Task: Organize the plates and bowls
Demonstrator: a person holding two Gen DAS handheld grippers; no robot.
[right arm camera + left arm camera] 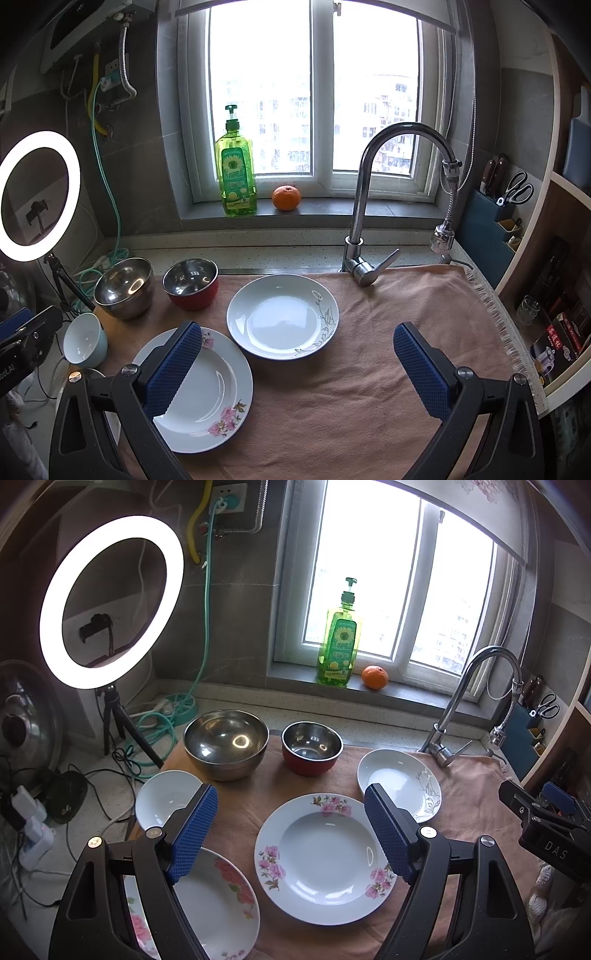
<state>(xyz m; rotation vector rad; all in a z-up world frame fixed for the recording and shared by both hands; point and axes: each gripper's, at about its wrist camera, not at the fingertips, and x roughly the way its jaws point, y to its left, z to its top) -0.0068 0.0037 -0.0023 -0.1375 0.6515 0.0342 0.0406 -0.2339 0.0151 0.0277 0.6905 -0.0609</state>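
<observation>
Six dishes on the pink towel (369, 369): three flat plates, three bowls. Pink-flower plate (321, 860) dead centre, second floral plate (221, 901) left of it, grey-vine plate (282, 317) by the faucet (369, 206). Two metal bowls at the back, steel bowl (226, 744) and red bowl (312, 747), plus one white bowl (166, 799). Left gripper (291, 830) and right gripper (297, 369) both spread wide, gripping nothing, hovering above the plates.

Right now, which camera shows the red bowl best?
The left wrist view: the red bowl sits near centre, unobstructed, steel interior visible. The right wrist view shows it farther left and smaller, though whole.
</observation>
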